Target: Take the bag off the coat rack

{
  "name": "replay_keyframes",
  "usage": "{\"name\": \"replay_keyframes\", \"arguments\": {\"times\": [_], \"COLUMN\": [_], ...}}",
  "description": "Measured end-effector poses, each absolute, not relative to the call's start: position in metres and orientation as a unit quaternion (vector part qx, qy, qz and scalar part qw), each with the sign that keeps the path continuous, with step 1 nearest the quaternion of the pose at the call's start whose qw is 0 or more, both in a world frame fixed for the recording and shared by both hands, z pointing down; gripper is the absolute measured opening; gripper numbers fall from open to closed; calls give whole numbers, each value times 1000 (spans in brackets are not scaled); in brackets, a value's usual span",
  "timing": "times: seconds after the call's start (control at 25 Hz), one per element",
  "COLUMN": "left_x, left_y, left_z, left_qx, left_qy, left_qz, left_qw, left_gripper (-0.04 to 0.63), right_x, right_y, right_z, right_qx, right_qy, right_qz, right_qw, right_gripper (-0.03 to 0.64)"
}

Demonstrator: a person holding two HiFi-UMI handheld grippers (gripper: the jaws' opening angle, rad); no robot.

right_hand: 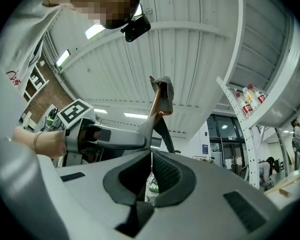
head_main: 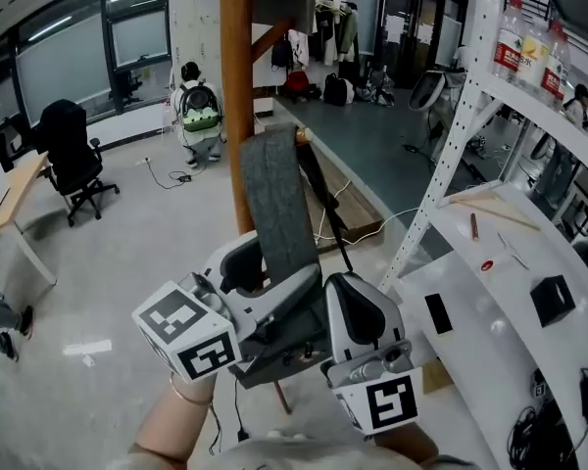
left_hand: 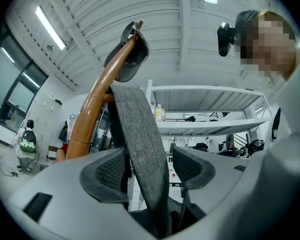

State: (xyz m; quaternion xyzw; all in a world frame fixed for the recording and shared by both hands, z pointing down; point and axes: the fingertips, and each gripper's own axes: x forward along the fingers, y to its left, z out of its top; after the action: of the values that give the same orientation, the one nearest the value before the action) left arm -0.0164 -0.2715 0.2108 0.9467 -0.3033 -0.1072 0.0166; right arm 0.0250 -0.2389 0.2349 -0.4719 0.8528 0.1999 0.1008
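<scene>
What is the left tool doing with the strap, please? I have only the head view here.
Observer: The left tool is open. The strap stands between its jaws, and one pad is clear of it.
Operator: Thank you. And the right tool?
Observer: The right tool looks shut, and I can see nothing between its jaws.
Operator: How does the peg run?
Observer: The peg slopes upward past the strap, so the strap probably has to be lifted to come off.
</scene>
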Motion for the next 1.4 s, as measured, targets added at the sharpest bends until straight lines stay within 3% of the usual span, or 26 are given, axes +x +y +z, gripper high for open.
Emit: {"name": "replay_keyframes", "arguments": {"times": [0.28, 0.48, 1.4], "left_x": [-6, 0, 23], "left_y": [-285, -284, -278], "left_z": [192, 187, 126], "left_qx": [953, 960, 949], "left_qy": [-282, -248, -258], "left_qz": [-108, -132, -92], "left_qw": [-12, 1, -158], "left_gripper": [289, 48, 35], "right_x": [35, 41, 67], "right_y": [-246, -252, -260], "right_z": [236, 236, 230], "right_qx": [-468, -469, -478], "right_qy": [855, 854, 849], "right_qz": [195, 198, 182], "right_qw": [106, 104, 130], "right_gripper": [20, 20, 20]}}
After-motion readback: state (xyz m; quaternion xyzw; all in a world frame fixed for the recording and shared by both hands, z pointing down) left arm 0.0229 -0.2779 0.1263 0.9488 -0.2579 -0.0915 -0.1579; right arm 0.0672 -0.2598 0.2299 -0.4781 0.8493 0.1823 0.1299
